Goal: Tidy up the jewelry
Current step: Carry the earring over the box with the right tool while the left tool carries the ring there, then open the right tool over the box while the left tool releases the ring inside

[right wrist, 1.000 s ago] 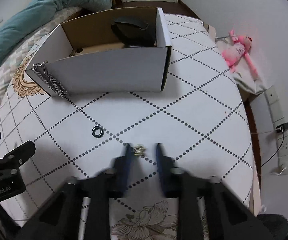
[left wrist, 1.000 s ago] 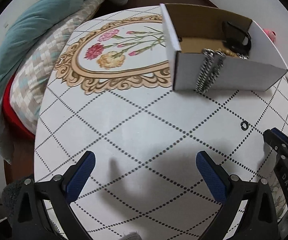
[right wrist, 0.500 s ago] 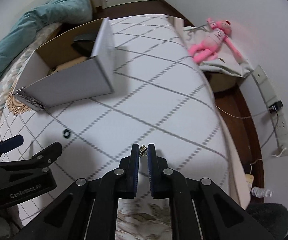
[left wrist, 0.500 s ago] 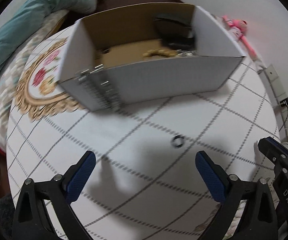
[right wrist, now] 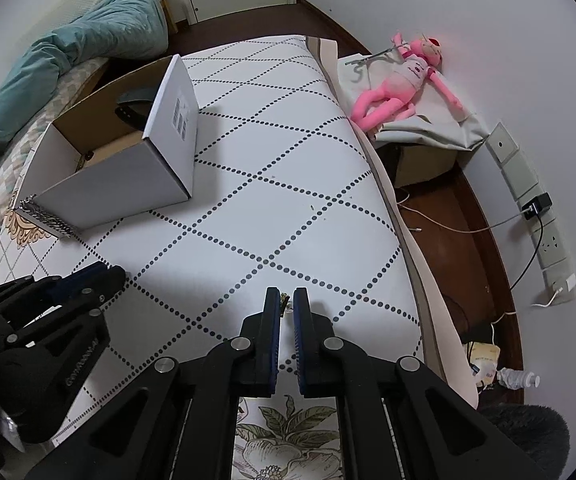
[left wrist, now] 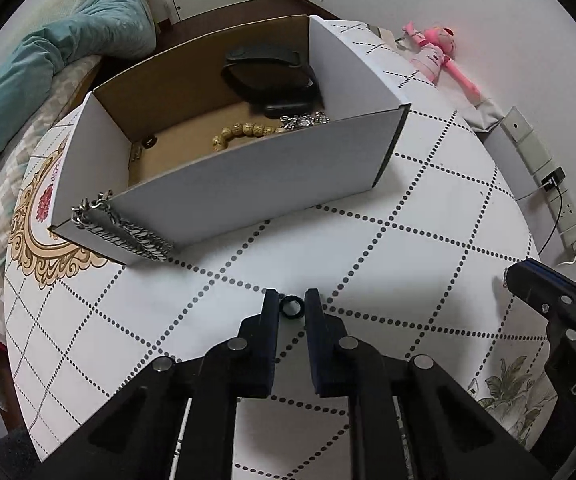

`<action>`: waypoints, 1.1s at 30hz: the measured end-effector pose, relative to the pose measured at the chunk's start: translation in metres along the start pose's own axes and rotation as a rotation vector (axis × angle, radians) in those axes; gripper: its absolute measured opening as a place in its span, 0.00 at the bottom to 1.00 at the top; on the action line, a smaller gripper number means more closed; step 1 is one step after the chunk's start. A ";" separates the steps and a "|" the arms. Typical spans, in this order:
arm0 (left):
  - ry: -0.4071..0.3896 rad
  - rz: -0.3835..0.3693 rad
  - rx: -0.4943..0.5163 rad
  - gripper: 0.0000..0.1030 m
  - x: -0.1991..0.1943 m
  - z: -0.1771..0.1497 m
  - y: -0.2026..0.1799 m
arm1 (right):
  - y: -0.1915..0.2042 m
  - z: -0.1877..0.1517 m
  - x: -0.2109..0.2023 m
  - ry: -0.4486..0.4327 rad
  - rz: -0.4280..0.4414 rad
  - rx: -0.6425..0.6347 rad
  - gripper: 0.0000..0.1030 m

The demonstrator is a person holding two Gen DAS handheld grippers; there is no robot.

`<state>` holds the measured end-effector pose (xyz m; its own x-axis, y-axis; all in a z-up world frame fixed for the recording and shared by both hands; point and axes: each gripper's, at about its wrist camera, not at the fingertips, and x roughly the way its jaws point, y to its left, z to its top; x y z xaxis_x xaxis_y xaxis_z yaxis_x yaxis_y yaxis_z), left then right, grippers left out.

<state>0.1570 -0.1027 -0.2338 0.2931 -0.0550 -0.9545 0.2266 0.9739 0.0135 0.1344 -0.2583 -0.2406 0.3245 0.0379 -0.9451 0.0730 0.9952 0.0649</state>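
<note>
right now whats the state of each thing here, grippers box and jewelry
left gripper: jaws closing, black ring between them
black ring: on the table, between the left pads
right gripper: shut on a small gold piece
small gold piece: pinched at the fingertips
cardboard box: open-topped, upright on the table
silver chain: draped over the box's corner
bead bracelet: lying inside the box

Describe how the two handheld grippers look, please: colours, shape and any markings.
Both are black plastic scissor-like frames with silver round rivets at the joints. The left gripper and the right gripper each have two narrow fingers with dark blue ribbed pads. White lettering is printed on the frames. No cables, hands or sleeves show.
</note>
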 end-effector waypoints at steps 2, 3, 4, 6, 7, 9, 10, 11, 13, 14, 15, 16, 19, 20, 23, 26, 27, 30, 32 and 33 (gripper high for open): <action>-0.008 -0.007 -0.002 0.10 -0.004 0.000 0.001 | 0.000 0.000 -0.004 -0.005 0.004 0.000 0.06; -0.011 -0.011 -0.004 0.10 -0.006 0.001 0.000 | 0.001 0.001 -0.007 -0.010 0.008 -0.001 0.06; -0.019 -0.021 -0.009 0.10 -0.012 0.002 0.001 | 0.002 0.001 -0.010 -0.013 0.012 -0.001 0.06; -0.036 -0.038 -0.016 0.10 -0.026 0.002 0.006 | 0.004 0.004 -0.019 -0.026 0.028 -0.001 0.06; -0.049 -0.050 -0.025 0.10 -0.036 0.004 0.009 | 0.006 0.005 -0.023 -0.033 0.036 -0.001 0.06; -0.072 -0.077 -0.053 0.10 -0.059 0.009 0.020 | 0.010 0.011 -0.034 -0.050 0.059 -0.004 0.06; -0.082 -0.090 -0.069 0.10 -0.068 0.012 0.027 | 0.012 0.015 -0.041 -0.063 0.079 -0.003 0.06; -0.091 -0.100 -0.087 0.10 -0.076 0.015 0.034 | 0.016 0.021 -0.049 -0.075 0.103 -0.003 0.06; -0.102 -0.123 -0.134 0.10 -0.092 0.026 0.053 | 0.025 0.032 -0.060 -0.093 0.150 -0.008 0.06; -0.100 -0.138 -0.163 0.10 -0.097 0.033 0.064 | 0.029 0.037 -0.063 -0.096 0.169 -0.009 0.06; -0.092 -0.148 -0.186 0.10 -0.098 0.039 0.074 | 0.036 0.046 -0.066 -0.100 0.208 -0.007 0.06; -0.086 -0.154 -0.200 0.10 -0.097 0.044 0.081 | 0.042 0.052 -0.067 -0.100 0.233 -0.007 0.06; -0.076 -0.149 -0.237 0.10 -0.092 0.063 0.101 | 0.065 0.079 -0.061 -0.084 0.306 -0.022 0.06; -0.073 -0.143 -0.242 0.10 -0.090 0.067 0.107 | 0.073 0.087 -0.057 -0.074 0.315 -0.030 0.06; -0.034 -0.138 -0.236 0.10 -0.077 0.083 0.119 | 0.093 0.109 -0.036 -0.026 0.329 -0.050 0.06; 0.001 -0.130 -0.256 0.11 -0.063 0.097 0.131 | 0.108 0.127 -0.012 0.054 0.324 -0.071 0.06; 0.022 -0.129 -0.266 0.11 -0.058 0.101 0.135 | 0.111 0.132 -0.002 0.081 0.317 -0.072 0.06; 0.036 -0.133 -0.277 0.26 -0.052 0.108 0.144 | 0.116 0.140 0.015 0.135 0.304 -0.077 0.07; 0.032 -0.112 -0.283 0.56 -0.051 0.111 0.149 | 0.118 0.143 0.024 0.168 0.300 -0.073 0.09; 0.027 -0.103 -0.289 0.60 -0.052 0.112 0.151 | 0.118 0.143 0.026 0.171 0.298 -0.073 0.10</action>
<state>0.2799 0.0226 -0.1490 0.2562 -0.1546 -0.9542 -0.0205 0.9860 -0.1652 0.2865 -0.1526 -0.2114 0.1582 0.3363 -0.9284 -0.0712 0.9416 0.3290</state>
